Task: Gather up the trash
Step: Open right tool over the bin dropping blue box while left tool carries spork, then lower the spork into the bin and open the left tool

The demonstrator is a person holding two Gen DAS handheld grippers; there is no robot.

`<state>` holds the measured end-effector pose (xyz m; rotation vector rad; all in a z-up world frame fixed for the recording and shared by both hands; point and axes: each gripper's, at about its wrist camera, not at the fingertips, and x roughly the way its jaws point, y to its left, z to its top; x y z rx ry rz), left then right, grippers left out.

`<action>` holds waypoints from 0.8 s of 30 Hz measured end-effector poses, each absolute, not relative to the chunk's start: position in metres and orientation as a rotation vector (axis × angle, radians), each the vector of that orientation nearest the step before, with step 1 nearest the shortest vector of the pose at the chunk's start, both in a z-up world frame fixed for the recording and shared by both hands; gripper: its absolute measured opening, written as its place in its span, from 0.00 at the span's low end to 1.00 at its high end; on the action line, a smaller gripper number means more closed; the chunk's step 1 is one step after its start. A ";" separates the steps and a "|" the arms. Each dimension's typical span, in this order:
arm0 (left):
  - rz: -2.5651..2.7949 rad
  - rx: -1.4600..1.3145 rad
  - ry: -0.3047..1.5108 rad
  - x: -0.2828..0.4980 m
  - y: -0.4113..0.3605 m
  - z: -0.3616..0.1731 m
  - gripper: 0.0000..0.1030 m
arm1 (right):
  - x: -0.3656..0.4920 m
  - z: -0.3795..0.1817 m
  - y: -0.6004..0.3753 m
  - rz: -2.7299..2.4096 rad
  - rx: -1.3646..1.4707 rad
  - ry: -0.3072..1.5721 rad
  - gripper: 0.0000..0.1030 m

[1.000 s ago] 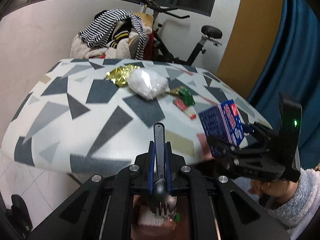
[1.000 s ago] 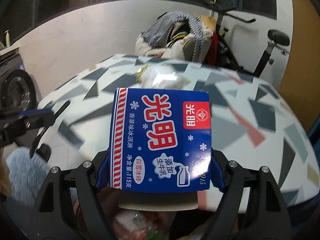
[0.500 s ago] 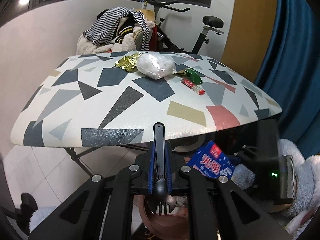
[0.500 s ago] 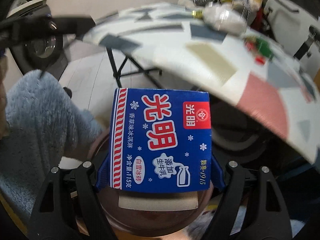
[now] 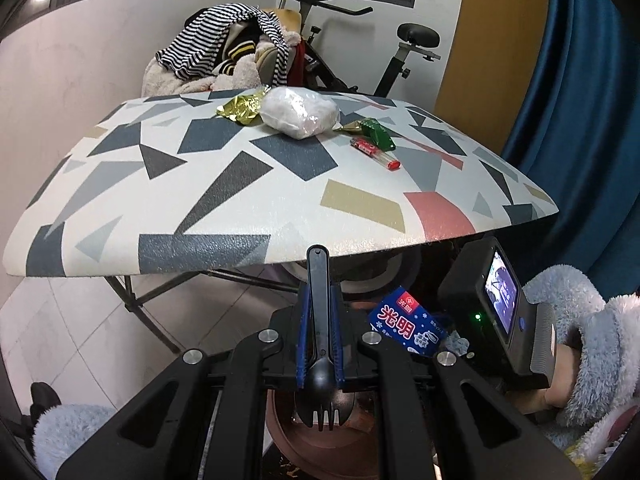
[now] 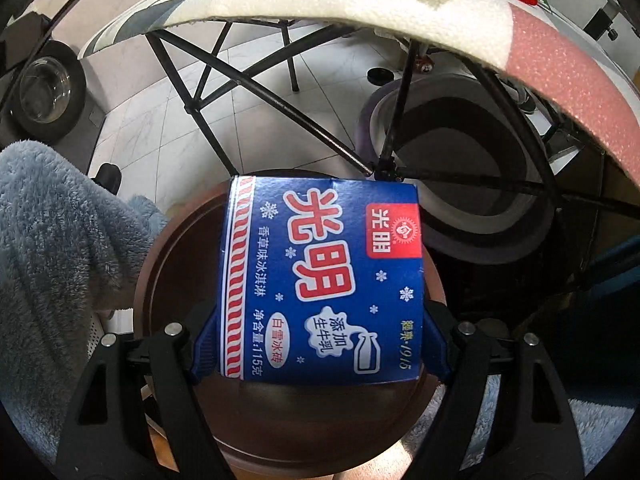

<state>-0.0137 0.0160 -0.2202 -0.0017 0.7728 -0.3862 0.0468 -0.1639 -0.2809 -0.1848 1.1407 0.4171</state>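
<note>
Blue cardboard ice-cream carton [image 6: 320, 280] with red Chinese lettering sat clamped between the blue pads of the right gripper [image 6: 320, 344], hanging right over the round brown trash bin [image 6: 168, 264] on the floor below the desk [image 5: 248, 200] edge. So the step in hand looked like the drop itself. To do it well, the person probably wanted the carton centred over the bin mouth and fairly low before letting the fingers spread, since a flat box can catch the rim or glide sideways if tipped. From the right wrist view it looked roughly centred, though how high above the bin it hung was hard to tell.

Orientation: the printed face pointed up at the camera, and the carton's long axis ran forward along the gripper fingers, top edge pointing away toward the desk legs [image 6: 256, 88].

The left gripper [image 5: 319, 340] was clenched on a black plastic spork [image 5: 319, 320], handle pointing forward toward the desk, tines back toward the camera, also above the bin. That one likely goes in too.

On the desk top there was more to collect: a crumpled gold foil wrapper [image 5: 240, 109], a white plastic bag bundle [image 5: 299, 112], a green wrapper [image 5: 374, 131] and a red-and-clear tube-like thing [image 5: 374, 153], all near the far side.
</note>
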 end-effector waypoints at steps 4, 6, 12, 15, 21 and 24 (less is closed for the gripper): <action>-0.391 -0.005 0.785 -0.013 0.016 -0.223 0.10 | 0.046 -0.280 -0.168 0.413 -0.175 1.125 0.88; -0.394 -0.006 0.788 -0.013 0.015 -0.224 0.10 | 0.045 -0.280 -0.168 0.409 -0.169 1.110 0.90; -0.392 -0.011 0.798 -0.012 0.015 -0.227 0.10 | 0.028 -0.253 -0.172 0.411 -0.178 0.961 0.91; -0.395 -0.009 0.808 -0.010 0.013 -0.229 0.10 | 0.015 -0.230 -0.177 0.380 -0.190 0.831 0.93; -0.408 0.016 0.839 -0.007 0.004 -0.237 0.10 | 0.008 -0.204 -0.188 0.269 -0.249 0.610 0.94; -0.407 0.037 0.877 -0.002 -0.001 -0.246 0.10 | 0.013 -0.202 -0.199 0.217 -0.201 0.603 0.94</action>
